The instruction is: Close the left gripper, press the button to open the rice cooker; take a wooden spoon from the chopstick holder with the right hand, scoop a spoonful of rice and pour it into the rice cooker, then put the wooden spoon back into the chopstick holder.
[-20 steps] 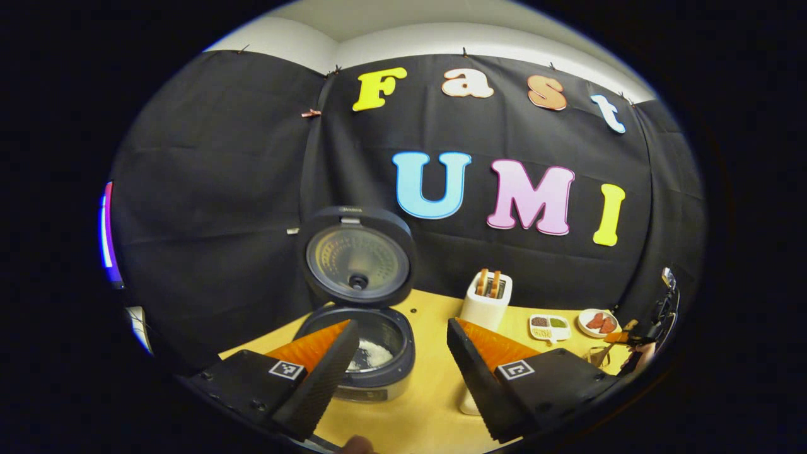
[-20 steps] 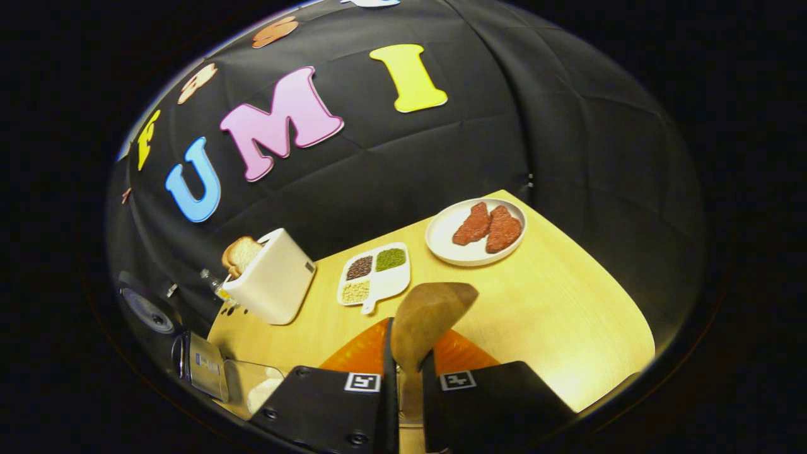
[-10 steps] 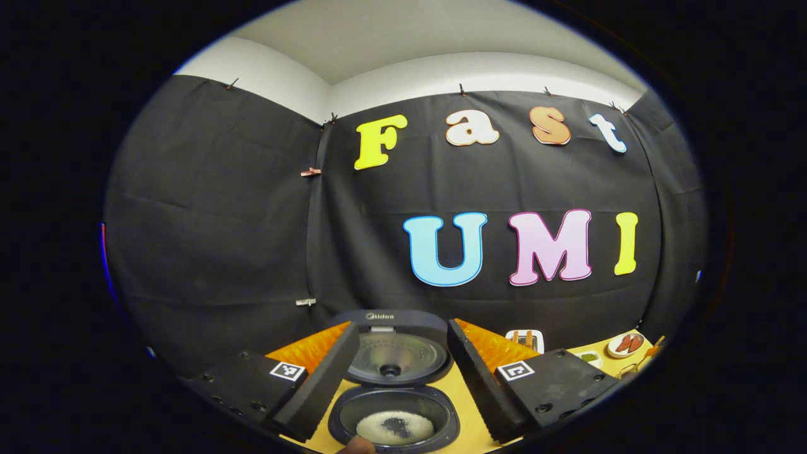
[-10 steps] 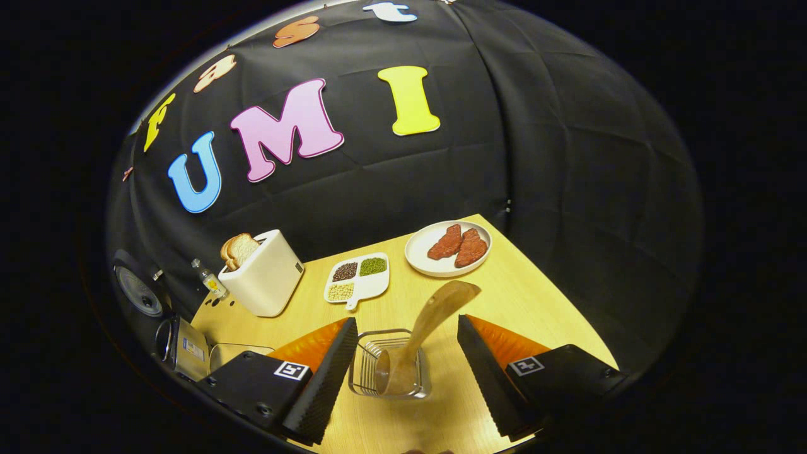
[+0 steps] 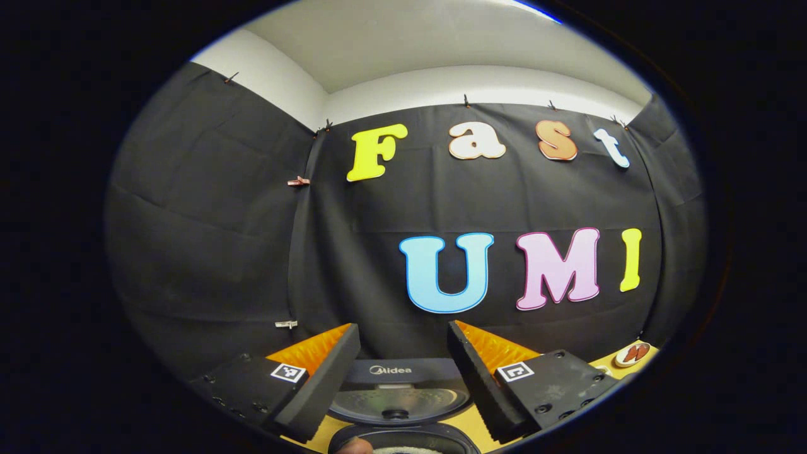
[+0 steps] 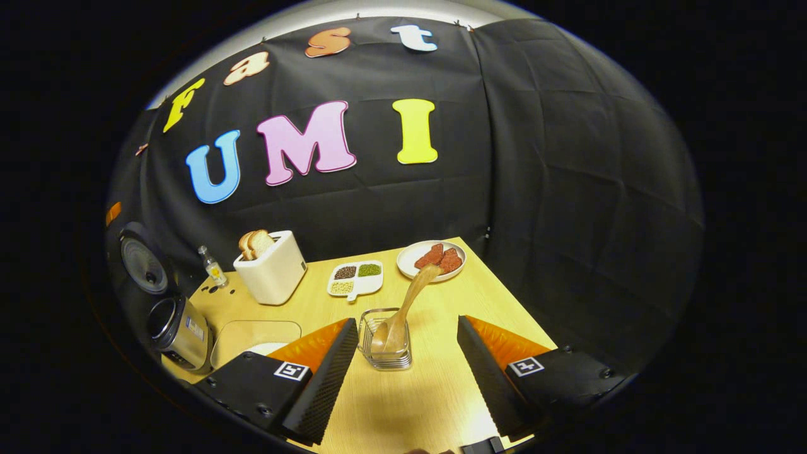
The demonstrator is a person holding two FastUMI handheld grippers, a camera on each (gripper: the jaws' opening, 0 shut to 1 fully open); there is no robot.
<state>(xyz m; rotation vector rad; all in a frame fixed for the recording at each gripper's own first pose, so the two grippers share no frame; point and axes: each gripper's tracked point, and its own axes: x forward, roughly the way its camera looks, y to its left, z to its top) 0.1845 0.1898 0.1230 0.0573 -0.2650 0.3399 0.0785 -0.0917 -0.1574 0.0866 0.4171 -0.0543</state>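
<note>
- The wooden spoon stands in the chopstick holder, a clear container with a wire rack inside, leaning up and to the right with one broad end down in the holder and the other end high, in front of the plate of red meat slices.
- The right tool is open, both fingers apart, the holder between them and farther off, touching neither.
- The right gripper view also takes in the rice cooker at the far left, lid raised, and a clear tray with something white just beside it.
- Behind stand a white toaster with bread, a small bottle and a divided dish of beans, all on the wooden counter.
- In the left gripper view the cooker sits close below, its open lid upright between the fingers of the left tool, which is open and holds nothing.
- White rice shows at the bottom edge inside the pot.
- A fingertip peeks in there.
</note>
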